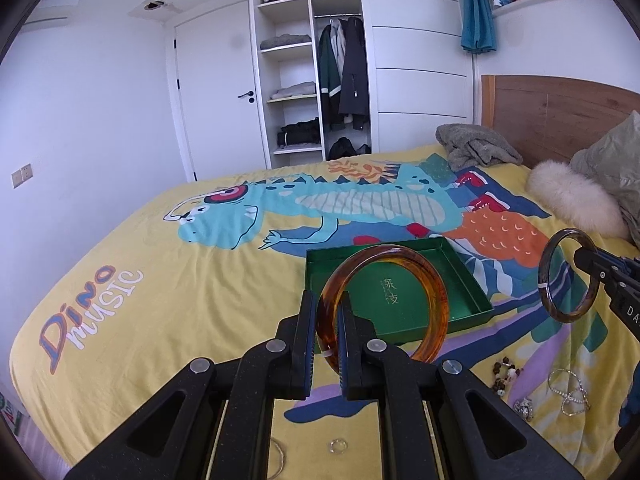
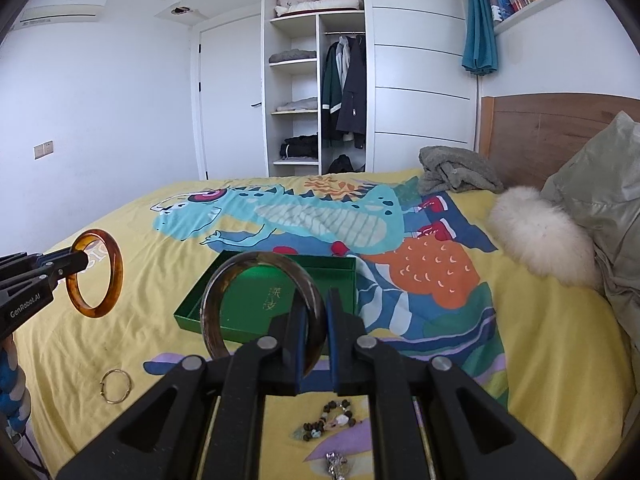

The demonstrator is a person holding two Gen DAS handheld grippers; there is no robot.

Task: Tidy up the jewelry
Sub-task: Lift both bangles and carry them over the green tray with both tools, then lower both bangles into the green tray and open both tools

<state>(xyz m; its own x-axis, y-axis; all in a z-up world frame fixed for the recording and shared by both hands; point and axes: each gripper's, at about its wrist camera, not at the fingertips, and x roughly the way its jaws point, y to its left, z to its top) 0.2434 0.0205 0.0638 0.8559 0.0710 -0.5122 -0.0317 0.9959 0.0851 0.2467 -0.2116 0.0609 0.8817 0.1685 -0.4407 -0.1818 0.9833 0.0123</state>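
My left gripper (image 1: 326,320) is shut on an amber bangle (image 1: 424,276) and holds it above the bed, just in front of an open green box (image 1: 460,264). The amber bangle also shows at the left of the right wrist view (image 2: 114,256). My right gripper (image 2: 316,312) is shut on a dark brown bangle (image 2: 224,276), held above the near edge of the green box (image 2: 192,304). The dark bangle shows in the left wrist view (image 1: 546,264). The box is empty inside.
Loose jewelry lies on the yellow dinosaur bedspread (image 1: 160,300): a beaded bracelet (image 2: 332,420), a thin gold bangle (image 2: 116,386), a small ring (image 1: 338,446), a sparkly chain (image 1: 570,392). A grey blanket (image 1: 472,146), fluffy pillow (image 1: 572,196) and wardrobe (image 1: 312,60) lie beyond.
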